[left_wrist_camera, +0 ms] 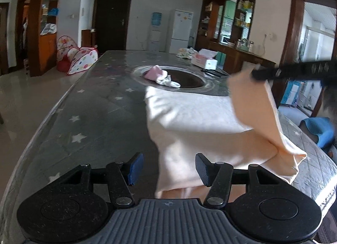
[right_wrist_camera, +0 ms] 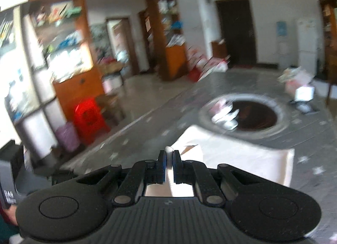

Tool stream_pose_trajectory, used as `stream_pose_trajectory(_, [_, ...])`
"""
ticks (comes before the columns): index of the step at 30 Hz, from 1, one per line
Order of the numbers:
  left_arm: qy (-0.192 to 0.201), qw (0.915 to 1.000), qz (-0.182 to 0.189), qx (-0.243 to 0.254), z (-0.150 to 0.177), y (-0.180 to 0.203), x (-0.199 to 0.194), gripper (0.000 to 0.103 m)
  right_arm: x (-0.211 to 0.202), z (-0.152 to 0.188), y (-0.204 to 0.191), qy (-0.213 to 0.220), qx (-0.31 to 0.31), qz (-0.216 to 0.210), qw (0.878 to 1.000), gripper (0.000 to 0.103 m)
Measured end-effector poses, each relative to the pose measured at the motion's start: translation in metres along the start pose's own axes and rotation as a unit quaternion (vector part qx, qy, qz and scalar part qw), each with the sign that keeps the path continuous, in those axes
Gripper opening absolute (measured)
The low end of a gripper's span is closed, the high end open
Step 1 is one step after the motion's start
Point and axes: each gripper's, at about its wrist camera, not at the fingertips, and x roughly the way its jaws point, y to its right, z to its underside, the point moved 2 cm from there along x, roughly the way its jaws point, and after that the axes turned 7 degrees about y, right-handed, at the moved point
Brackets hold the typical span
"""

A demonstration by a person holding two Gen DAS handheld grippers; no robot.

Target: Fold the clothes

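Note:
A pale peach garment [left_wrist_camera: 195, 121] lies on the grey star-patterned table [left_wrist_camera: 94, 113]. My left gripper [left_wrist_camera: 168, 169] is open, low over the table at the garment's near left edge, with nothing between its pads. My right gripper [right_wrist_camera: 169, 159] is shut on a fold of the garment [right_wrist_camera: 242, 155]. In the left wrist view the right gripper [left_wrist_camera: 259, 74] holds the garment's right side lifted above the table. The right wrist view is motion-blurred.
A round recessed hole [left_wrist_camera: 185, 77] in the table's middle holds a pink and white cloth [left_wrist_camera: 160, 75]. A tissue box [left_wrist_camera: 204, 59] and a patterned cloth [left_wrist_camera: 186, 52] sit at the far end. A red stool [right_wrist_camera: 89, 117] stands on the floor beside the table.

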Motion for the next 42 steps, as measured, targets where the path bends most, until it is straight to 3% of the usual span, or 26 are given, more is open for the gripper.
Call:
stream_pose_trajectory(6, [0.002, 0.9999, -0.003, -0.013, 0.0, -0.008, -0.001, 0.058, 0.019, 0.032, -0.034, -0.065, -0.023, -0.051, 0.996, 0.011])
stream_pose_trajectory(8, [0.004, 0.9999, 0.002, -0.012, -0.002, -0.005, 0.0, 0.058, 0.013, 0.036, -0.037, -0.064, -0.026, -0.055, 0.996, 0.02])
stream_pose_trajectory(10, [0.008, 0.9999, 0.011, -0.007, -0.005, -0.001, 0.001, 0.058, 0.002, 0.035, -0.035, -0.057, -0.028, -0.055, 0.996, 0.02])
stream_pose_trajectory(15, [0.019, 0.9988, 0.045, 0.01, -0.011, 0.015, 0.004, 0.056, -0.032, 0.048, -0.003, -0.07, -0.033, 0.004, 0.997, 0.02])
stream_pose_trajectory(23, [0.012, 0.9929, 0.108, 0.048, -0.013, 0.052, 0.024, 0.052, -0.066, 0.1, 0.058, -0.114, 0.032, 0.107, 0.987, 0.019])
stream_pose_trajectory(30, [-0.011, 0.991, 0.115, 0.067, -0.012, 0.06, 0.041, 0.052, -0.076, 0.081, 0.066, -0.076, 0.028, 0.115, 0.99, 0.019])
stream_pose_trajectory(34, [-0.02, 0.9909, 0.119, 0.06, -0.012, 0.059, 0.051, 0.052, -0.055, 0.069, 0.068, -0.052, 0.031, 0.105, 0.993, 0.019])
stream_pose_trajectory(37, [-0.037, 0.9915, 0.109, 0.061, -0.008, 0.055, 0.061, 0.052, -0.036, 0.074, 0.077, -0.061, 0.035, 0.119, 0.99, 0.018])
stream_pose_trajectory(40, [-0.051, 0.9921, 0.089, 0.072, -0.001, 0.048, 0.069, 0.052, -0.035, 0.085, 0.09, -0.066, 0.046, 0.125, 0.989, 0.005])
stream_pose_trajectory(42, [-0.051, 0.9924, 0.089, 0.068, 0.002, 0.044, 0.069, 0.052, -0.043, 0.085, 0.094, -0.065, 0.053, 0.129, 0.988, 0.005])
